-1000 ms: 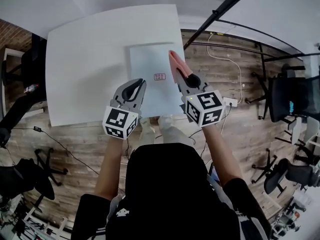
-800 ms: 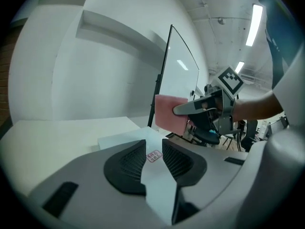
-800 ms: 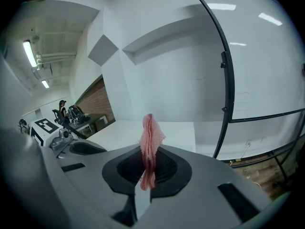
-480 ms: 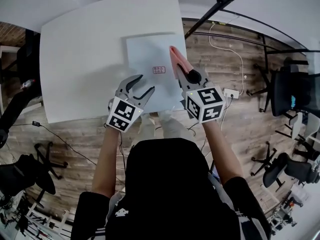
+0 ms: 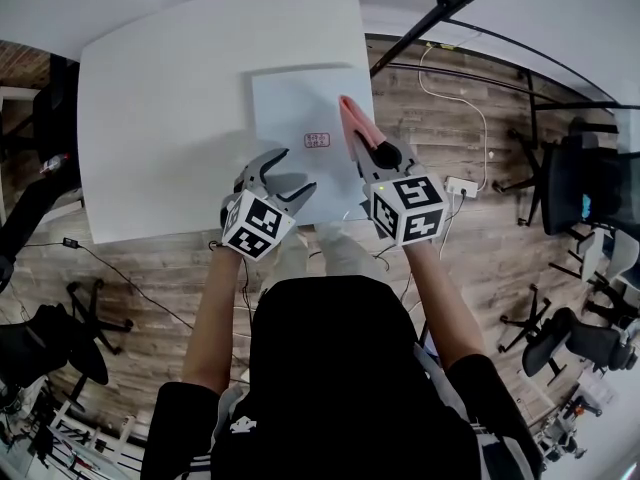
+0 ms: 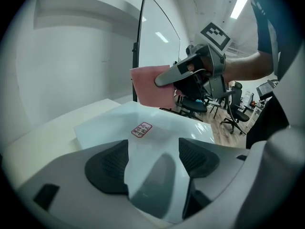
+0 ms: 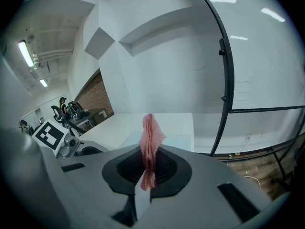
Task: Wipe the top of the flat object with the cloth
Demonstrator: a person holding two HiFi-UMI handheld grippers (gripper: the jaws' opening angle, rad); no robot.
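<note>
A flat pale sheet-like object (image 5: 300,128) with a small red label (image 5: 317,140) lies on the white table (image 5: 160,118). My left gripper (image 5: 289,173) is at the object's near edge. Its jaws are opening wide, and the object's near edge (image 6: 157,128) lies between the pads without being pressed. My right gripper (image 5: 368,160) hovers over the object's right edge, shut on a pink cloth (image 5: 354,126). The cloth (image 7: 151,142) stands up pinched between the jaws of the right gripper (image 7: 148,168). In the left gripper view the cloth (image 6: 150,85) hangs above the object.
The table's near edge (image 5: 180,230) runs just under my grippers, with wooden floor (image 5: 450,268) beyond it. A black stand pole (image 5: 440,13) crosses at the upper right. Office chairs (image 5: 575,188) and cables (image 5: 470,128) are on the right.
The left gripper, shut at the object's near edge a second ago, has spread its jaws wide. The right gripper keeps its hold on the cloth and has barely moved.
</note>
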